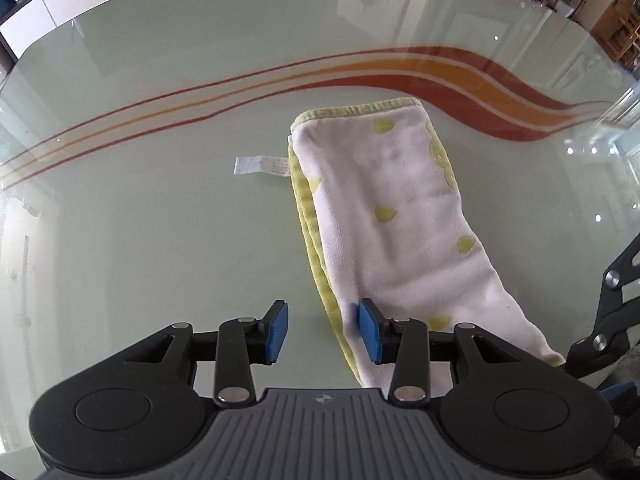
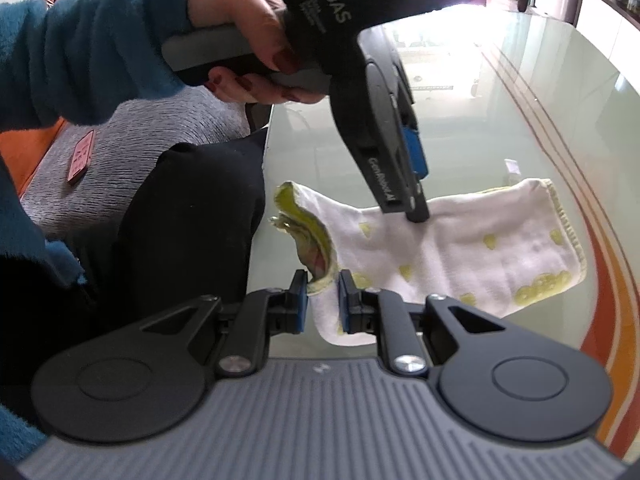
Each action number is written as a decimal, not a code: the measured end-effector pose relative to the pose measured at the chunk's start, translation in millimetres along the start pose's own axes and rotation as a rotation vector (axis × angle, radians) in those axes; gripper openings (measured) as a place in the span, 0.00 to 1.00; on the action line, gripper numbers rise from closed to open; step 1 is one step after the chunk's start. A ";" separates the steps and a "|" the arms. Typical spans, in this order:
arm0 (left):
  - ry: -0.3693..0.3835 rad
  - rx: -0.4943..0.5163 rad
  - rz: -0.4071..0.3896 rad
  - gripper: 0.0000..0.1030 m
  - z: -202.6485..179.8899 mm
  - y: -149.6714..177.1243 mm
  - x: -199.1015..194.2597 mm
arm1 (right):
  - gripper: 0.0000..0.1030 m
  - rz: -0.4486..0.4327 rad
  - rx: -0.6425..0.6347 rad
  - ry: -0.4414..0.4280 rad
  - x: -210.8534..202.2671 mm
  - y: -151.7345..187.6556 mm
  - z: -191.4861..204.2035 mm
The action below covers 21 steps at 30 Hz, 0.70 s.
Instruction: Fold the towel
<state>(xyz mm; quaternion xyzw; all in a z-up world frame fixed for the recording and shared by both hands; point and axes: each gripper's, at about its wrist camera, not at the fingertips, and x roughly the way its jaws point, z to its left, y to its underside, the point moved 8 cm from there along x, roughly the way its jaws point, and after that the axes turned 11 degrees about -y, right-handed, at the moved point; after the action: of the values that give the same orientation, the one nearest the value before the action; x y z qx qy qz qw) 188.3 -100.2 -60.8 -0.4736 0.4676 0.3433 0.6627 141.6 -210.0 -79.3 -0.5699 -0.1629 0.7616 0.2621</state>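
Towel: a white towel [image 1: 404, 216] with yellow-green motifs and a yellow-green hem lies folded into a long strip on the glass table [image 1: 160, 220], running away from the left gripper and to the right of its centre line.
Near end of towel: cut off behind the left gripper's body in the left wrist view; in the right wrist view the same end [image 2: 316, 256] is bunched and lifted, its layers hard to separate.
Left gripper: the left gripper [image 1: 322, 330] has its blue pads wide apart with nothing between them; its right-hand pad [image 1: 370, 330] overlaps the towel's left edge, but contact cannot be judged.
Left gripper, seen from the right: its tip [image 2: 416, 208] stands on or just above the mid-strip; the pads are mostly hidden from this angle.
Right gripper: the right gripper [image 2: 323, 306] has its pads nearly together with the towel's near corner between them; whether they pinch it firmly is not clear.
Care label: a white tag [image 1: 262, 166] juts from the towel's left edge, print illegible.
Holder: a hand [image 2: 256, 60] with dark red nails and a blue fleece sleeve grips the left tool's handle.
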 end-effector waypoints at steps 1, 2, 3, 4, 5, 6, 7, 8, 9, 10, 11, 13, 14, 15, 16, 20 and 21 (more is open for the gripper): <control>0.001 -0.001 -0.001 0.42 2.3 0.1 -1.0 | 0.15 0.001 0.002 0.004 -0.8 -0.5 -1.5; 0.002 -0.003 -0.004 0.41 4.4 0.2 -2.2 | 0.15 0.002 0.001 0.012 -2.7 -1.7 -3.2; 0.004 -0.008 -0.013 0.41 5.5 0.5 -4.6 | 0.15 0.002 -0.002 0.018 -4.4 -2.8 -4.5; 0.007 -0.016 -0.026 0.41 7.6 0.2 -7.0 | 0.15 0.000 -0.005 0.024 -6.8 -4.7 -6.1; 0.011 -0.024 -0.034 0.41 9.1 -1.4 -9.8 | 0.15 -0.003 -0.010 0.033 -10.0 -7.3 -8.3; 0.021 -0.050 -0.057 0.41 14.1 -4.4 -17.2 | 0.15 -0.009 -0.015 0.043 -14.2 -10.7 -11.6; 0.025 -0.072 -0.071 0.41 18.8 -6.9 -20.2 | 0.15 -0.013 -0.016 0.049 -17.1 -12.4 -13.8; 0.029 -0.093 -0.085 0.41 23.5 -9.4 -23.3 | 0.15 -0.017 -0.017 0.055 -20.3 -14.7 -17.1; 0.033 -0.114 -0.098 0.41 28.1 -11.7 -26.4 | 0.15 -0.021 -0.020 0.063 -23.2 -16.9 -20.4; 0.032 -0.126 -0.106 0.41 31.6 -11.9 -29.2 | 0.15 -0.023 -0.021 0.071 -26.0 -19.1 -24.5; 0.027 -0.145 -0.118 0.41 37.2 -12.5 -33.0 | 0.15 -0.028 -0.019 0.078 -29.6 -22.1 -30.9; 0.012 -0.177 -0.134 0.41 47.3 -13.3 -38.3 | 0.15 -0.036 -0.009 0.086 -33.7 -25.6 -41.7; 0.010 -0.194 -0.141 0.41 51.7 -12.9 -40.7 | 0.15 -0.039 -0.004 0.094 -35.4 -26.8 -49.0; 0.008 -0.210 -0.147 0.41 55.8 -12.5 -43.0 | 0.15 -0.042 0.003 0.105 -36.7 -27.3 -58.5; 0.009 -0.216 -0.150 0.41 56.9 -12.5 -43.9 | 0.15 -0.045 0.010 0.113 -37.4 -27.0 -66.6; 0.018 -0.223 -0.166 0.41 56.5 -13.3 -47.5 | 0.15 -0.049 0.037 0.132 -36.9 -23.9 -90.7; 0.023 -0.216 -0.168 0.41 53.5 -15.1 -47.0 | 0.15 -0.051 0.044 0.135 -36.2 -23.0 -95.4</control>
<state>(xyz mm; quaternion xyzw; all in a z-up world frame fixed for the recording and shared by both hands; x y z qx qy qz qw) 202.3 -54.8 -5.6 -0.5839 0.3941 0.3294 0.6287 245.2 -217.4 -66.7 -0.6098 -0.1426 0.7179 0.3040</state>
